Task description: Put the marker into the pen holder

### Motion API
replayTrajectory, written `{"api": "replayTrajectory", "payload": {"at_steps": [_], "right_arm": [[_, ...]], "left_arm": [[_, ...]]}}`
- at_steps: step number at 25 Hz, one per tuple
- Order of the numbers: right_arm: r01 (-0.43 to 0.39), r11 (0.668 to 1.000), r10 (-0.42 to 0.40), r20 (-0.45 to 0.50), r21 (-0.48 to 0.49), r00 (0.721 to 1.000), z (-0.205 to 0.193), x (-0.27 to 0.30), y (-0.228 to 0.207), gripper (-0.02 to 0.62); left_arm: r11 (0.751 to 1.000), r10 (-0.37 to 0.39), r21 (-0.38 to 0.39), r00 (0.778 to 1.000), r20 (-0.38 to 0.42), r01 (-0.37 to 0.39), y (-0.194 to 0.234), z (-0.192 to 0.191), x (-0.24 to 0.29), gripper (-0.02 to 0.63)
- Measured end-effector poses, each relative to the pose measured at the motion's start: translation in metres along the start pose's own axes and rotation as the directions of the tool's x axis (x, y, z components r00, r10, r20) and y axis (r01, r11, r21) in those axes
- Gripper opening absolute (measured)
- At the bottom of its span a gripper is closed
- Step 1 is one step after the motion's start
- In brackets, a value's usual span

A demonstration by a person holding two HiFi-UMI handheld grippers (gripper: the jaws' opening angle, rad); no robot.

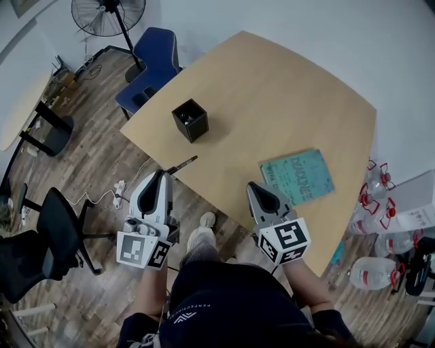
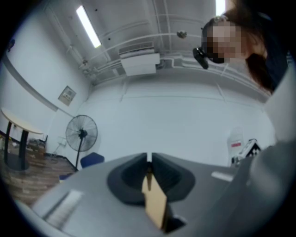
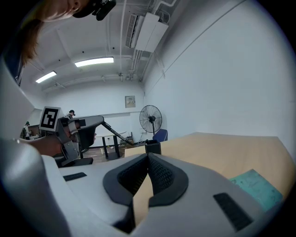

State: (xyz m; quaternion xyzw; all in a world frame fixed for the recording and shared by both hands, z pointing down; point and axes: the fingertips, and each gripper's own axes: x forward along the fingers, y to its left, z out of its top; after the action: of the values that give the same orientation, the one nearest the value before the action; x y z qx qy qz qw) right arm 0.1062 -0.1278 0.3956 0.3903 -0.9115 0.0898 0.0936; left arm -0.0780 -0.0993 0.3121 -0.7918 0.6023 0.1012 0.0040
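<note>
A black square pen holder (image 1: 190, 120) stands on the tan table (image 1: 285, 81) near its left edge; it also shows in the right gripper view (image 3: 152, 148). My left gripper (image 1: 166, 175) hovers off the table's near-left corner, shut on a dark marker (image 1: 182, 164) that points toward the table. From the right gripper view the marker (image 3: 118, 134) sticks out of that left gripper (image 3: 101, 121) as a thin dark rod. In its own view the left gripper (image 2: 149, 159) shows closed jaws and the marker is hidden. My right gripper (image 1: 253, 187) is over the table's near edge, shut and empty (image 3: 148, 156).
A teal notebook (image 1: 297, 177) lies on the table right of the right gripper. A blue chair (image 1: 151, 68) and a standing fan (image 1: 109, 15) are beyond the table's left side. A black office chair (image 1: 47, 231), a power strip (image 1: 119, 193) and water bottles (image 1: 374, 197) stand on the floor.
</note>
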Motion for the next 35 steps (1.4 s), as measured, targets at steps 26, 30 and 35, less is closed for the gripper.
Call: {"api": "replayTrajectory", "payload": {"at_steps": [26,30,35], "right_arm": [[0.091,0.993,-0.086,-0.063,0.078,0.994,0.034,0.172,-0.038,0.003],[0.081,0.993,-0.074,-0.082,0.083,0.994,0.031,0.190,-0.035,0.003],[0.075,0.993,-0.064,-0.114,0.093,0.991,0.023,0.204,-0.032,0.003]], "left_arm": [[0.986,-0.166,-0.007,0.974,-0.154,0.167,0.124,-0.039,0.168,0.031],[0.980,-0.193,0.011,0.959,-0.207,0.199,0.129,-0.051,0.178,0.032],[0.971,-0.211,0.048,0.939,-0.272,0.233,0.130,-0.069,0.187,0.032]]}}
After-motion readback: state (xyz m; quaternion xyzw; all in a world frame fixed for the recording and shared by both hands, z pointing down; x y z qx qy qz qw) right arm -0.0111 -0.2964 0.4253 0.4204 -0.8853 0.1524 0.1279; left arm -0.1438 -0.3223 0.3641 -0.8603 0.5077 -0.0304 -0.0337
